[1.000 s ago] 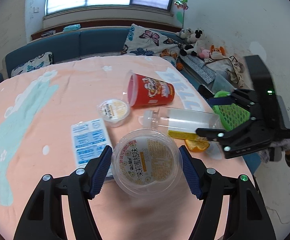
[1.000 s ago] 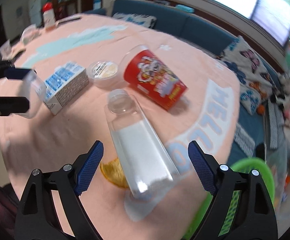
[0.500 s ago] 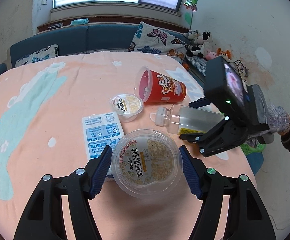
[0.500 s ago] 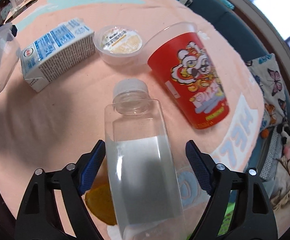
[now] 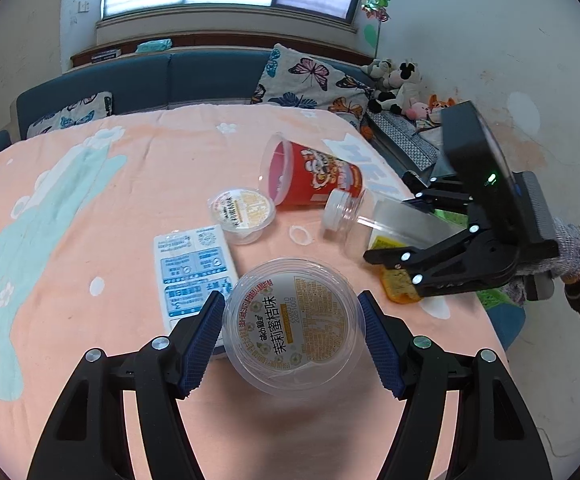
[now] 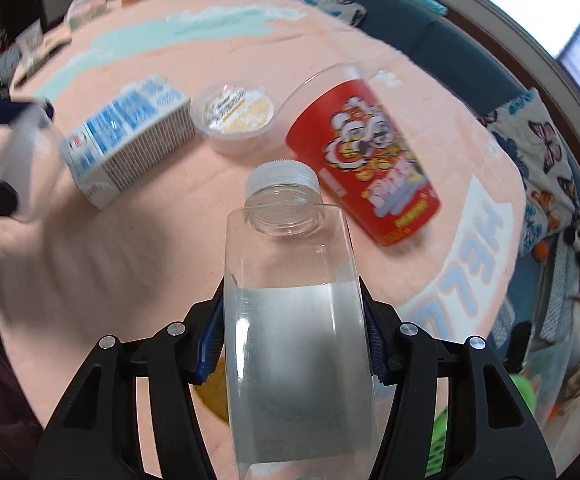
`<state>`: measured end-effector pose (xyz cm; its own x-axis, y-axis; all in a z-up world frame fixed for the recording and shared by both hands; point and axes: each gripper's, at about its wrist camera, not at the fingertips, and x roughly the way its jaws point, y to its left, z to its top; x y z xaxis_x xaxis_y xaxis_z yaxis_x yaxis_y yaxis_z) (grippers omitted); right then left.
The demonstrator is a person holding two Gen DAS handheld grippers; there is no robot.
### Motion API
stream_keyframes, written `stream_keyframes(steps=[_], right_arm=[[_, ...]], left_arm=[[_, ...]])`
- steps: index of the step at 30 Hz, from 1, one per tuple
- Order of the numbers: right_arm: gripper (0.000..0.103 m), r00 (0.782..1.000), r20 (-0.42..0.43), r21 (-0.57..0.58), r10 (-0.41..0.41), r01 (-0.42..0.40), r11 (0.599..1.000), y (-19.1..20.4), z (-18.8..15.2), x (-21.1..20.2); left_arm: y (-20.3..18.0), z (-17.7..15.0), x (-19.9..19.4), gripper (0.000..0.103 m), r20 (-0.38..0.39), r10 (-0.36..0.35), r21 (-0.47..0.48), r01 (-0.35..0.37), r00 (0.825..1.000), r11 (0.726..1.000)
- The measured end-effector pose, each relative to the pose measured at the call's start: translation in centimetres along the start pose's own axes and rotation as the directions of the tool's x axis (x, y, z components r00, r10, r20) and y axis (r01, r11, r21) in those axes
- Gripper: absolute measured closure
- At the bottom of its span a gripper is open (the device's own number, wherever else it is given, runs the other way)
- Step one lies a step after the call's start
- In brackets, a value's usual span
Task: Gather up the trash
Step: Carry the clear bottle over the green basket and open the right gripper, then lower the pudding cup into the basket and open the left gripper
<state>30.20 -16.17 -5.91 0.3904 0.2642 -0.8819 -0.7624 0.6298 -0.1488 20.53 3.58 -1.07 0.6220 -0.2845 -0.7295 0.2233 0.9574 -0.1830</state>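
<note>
Left gripper (image 5: 293,342): bottom centre of its own view, blue pads clamped on a round clear plastic cup with a printed foil lid (image 5: 294,322); the cup's base is hidden.
Milk carton: white-and-blue carton (image 5: 193,272) flat on the peach tablecloth (image 5: 129,184), lower end covered by the left pad.
Small cup: lidded clear pudding cup (image 5: 241,213) mid-frame, beside the tipped red paper cup (image 5: 310,178).
Orange scrap (image 5: 400,290): half hidden under the right gripper.
Right gripper (image 6: 294,330): jaws have just been closing, now grasping the clear square plastic bottle with a white cap (image 6: 296,320); pads mostly hidden behind it, bottle's bottom cut off.
Green basket (image 6: 442,436): only a sliver, lower right.
</note>
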Motion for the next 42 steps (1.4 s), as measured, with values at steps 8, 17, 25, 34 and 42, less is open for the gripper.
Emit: stream_keyframes(steps=[8,17,25,34,42], right_arm=[[0.045,0.996,0.073,0.193,-0.060,0.045,0.980,-3.6,-4.1,-4.8],[0.045,0.976,-0.005,0.472,-0.216,0.193,0.861,-12.0,-12.9,-8.1],[0.045,0.961,-0.136,0.608,-0.240,0.272,0.746,-16.5,-19.0,-5.0],[0.033,0.956,-0.136,0.687,-0.260,0.280,0.671,-19.0,-21.5,-4.2],[0.033,0.955,-0.088,0.704,-0.283,0.261,0.660,-18.3,-22.8,-7.2]], left_arm=[[-2.7,0.8,-0.4,0.038,0.015,-0.035,0.055,0.034,0.999,0.998],[-7.0,2.2,0.2,0.038,0.017,-0.096,0.121,0.093,0.995,0.988],[-9.7,2.9,2.0,0.038,-0.021,-0.118,0.153,0.120,0.993,0.981],[-11.6,3.6,3.7,0.038,-0.045,-0.125,0.186,0.131,0.991,0.974],[-14.7,4.8,5.6,0.038,-0.064,-0.152,0.237,0.163,0.986,0.958]])
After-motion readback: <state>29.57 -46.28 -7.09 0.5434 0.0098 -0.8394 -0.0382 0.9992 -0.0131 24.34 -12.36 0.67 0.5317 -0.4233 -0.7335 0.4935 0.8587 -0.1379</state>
